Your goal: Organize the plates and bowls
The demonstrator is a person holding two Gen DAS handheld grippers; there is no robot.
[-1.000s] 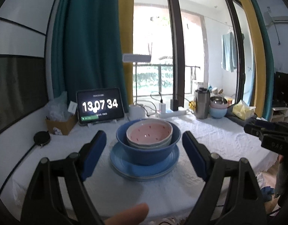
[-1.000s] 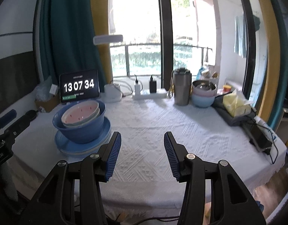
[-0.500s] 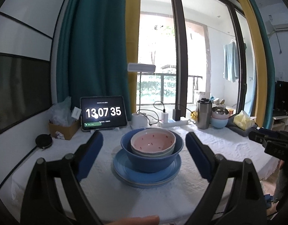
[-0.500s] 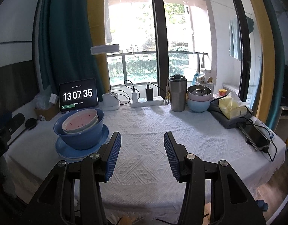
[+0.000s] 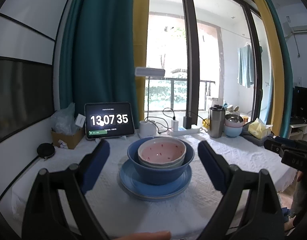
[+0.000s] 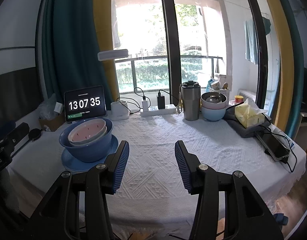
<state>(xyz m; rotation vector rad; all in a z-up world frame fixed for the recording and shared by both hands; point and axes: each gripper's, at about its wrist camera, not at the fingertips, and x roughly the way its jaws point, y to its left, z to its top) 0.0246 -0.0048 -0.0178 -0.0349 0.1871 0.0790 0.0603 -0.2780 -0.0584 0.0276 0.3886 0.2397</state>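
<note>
**Nested bowls on the blue plate, both grippers empty**

Your stack sits on the white textured tabletop (image 6: 153,140), toward its left side in the right wrist view. A pink bowl (image 5: 161,152) with small dark-red flecks nests in a pale grey-white bowl, which sits inside a deep blue bowl (image 5: 160,170); all of it rests on a blue plate (image 5: 155,188).

Your left gripper (image 5: 153,156) faces the stack with its jaws spread wide; they have just been opening, the bowls lie beyond the pads, and nothing is touched. Your right gripper (image 6: 151,160) hangs over bare cloth just right of the stack, jaws parted and empty.

Along the window edge stand a tablet (image 6: 84,104), a white desk lamp (image 6: 119,112), a power strip (image 6: 158,110) with chargers, a steel tumbler (image 6: 190,102) and another stack of bowls (image 6: 213,106), blue under pink under steel. A yellow tissue pack (image 6: 248,116) and a phone (image 6: 273,148) lie far right. Nothing stands between either gripper and the stack.

The tablet reads "13 07 35". The left gripper's body shows "obot.AI" in the right wrist view.
</note>
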